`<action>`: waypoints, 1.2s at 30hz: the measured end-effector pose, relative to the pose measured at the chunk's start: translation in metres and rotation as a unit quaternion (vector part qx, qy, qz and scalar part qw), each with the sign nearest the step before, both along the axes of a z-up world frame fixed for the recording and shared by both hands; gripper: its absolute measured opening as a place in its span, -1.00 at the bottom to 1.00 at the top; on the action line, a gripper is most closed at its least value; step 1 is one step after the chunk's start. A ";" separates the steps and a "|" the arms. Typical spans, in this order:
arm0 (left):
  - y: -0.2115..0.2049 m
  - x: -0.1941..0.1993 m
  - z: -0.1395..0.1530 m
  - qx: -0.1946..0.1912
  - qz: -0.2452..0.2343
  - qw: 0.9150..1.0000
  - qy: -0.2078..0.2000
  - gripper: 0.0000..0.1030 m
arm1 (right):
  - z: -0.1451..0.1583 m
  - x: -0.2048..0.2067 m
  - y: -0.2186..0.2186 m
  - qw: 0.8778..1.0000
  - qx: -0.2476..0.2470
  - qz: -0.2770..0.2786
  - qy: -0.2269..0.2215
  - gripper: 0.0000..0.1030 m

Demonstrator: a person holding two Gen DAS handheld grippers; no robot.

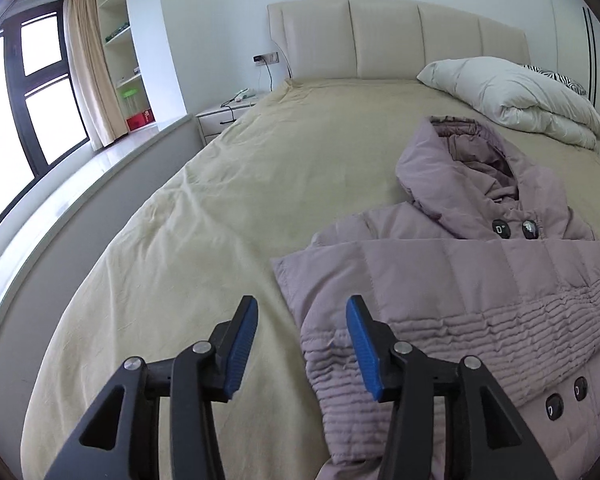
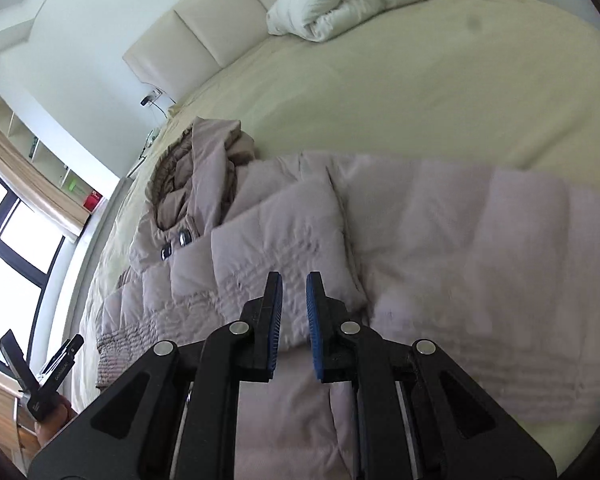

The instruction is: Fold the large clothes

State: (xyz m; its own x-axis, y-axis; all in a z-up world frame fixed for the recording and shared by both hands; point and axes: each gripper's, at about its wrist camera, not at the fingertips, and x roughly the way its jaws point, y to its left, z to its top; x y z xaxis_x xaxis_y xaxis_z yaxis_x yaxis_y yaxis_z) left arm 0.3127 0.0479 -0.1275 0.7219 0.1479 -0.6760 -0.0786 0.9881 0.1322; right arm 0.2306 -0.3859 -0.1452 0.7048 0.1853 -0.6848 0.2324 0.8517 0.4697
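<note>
Mauve quilted hooded coat (image 1: 452,280) lies on the beige-sheeted bed (image 1: 204,216), one sleeve folded across its front. Left tool (image 1: 302,320) gapes empty by the cuff; right tool (image 2: 294,300), narrowly parted, hovers over the folded sleeve. Grip deep into the padding.

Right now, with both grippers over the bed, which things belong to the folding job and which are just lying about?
Part of the job:
- pink padded coat, one sleeve folded across its front
- left gripper, open, empty
- right gripper, open, empty
- bed, the folding surface

Just lying about:
- folded white duvet
- nightstand
- shelves
</note>
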 end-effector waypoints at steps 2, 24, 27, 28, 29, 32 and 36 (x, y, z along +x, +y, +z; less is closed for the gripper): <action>-0.003 0.017 -0.014 0.005 0.002 1.000 0.021 -0.04 | 0.005 0.020 -0.008 1.000 -0.010 -0.018 0.002 -0.76; 0.048 -0.001 -0.011 -0.045 0.034 0.998 0.001 -0.09 | 0.024 0.014 0.008 0.994 -0.110 -0.004 -0.018 -0.76; 0.045 0.011 -0.014 -0.058 0.022 0.998 0.011 -0.13 | 0.022 0.030 0.048 0.993 -0.096 0.069 -0.021 -0.76; 0.039 0.017 -0.019 -0.048 0.014 0.999 0.015 -0.18 | 0.014 0.035 0.055 0.992 -0.095 0.079 -0.009 -0.76; 0.033 0.023 -0.027 -0.041 0.003 0.999 0.025 -0.22 | 0.004 0.041 0.062 0.992 -0.099 0.081 0.011 -0.76; 0.029 0.039 -0.063 -0.049 -0.011 0.996 0.068 -0.14 | -0.035 0.053 0.074 0.991 -0.097 0.091 0.031 -0.76; 0.042 0.043 -0.064 -0.080 -0.012 0.994 0.071 -0.02 | -0.044 0.049 0.067 0.991 -0.086 0.104 0.006 -0.77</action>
State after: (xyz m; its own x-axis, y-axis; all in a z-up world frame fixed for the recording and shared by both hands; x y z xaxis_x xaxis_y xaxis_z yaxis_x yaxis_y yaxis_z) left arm 0.3552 0.0894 -0.1911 0.6188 0.0135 -0.7854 -0.0464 0.9987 -0.0194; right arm 0.2793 -0.3186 -0.1889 0.6554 0.2049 -0.7269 0.0487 0.9490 0.3114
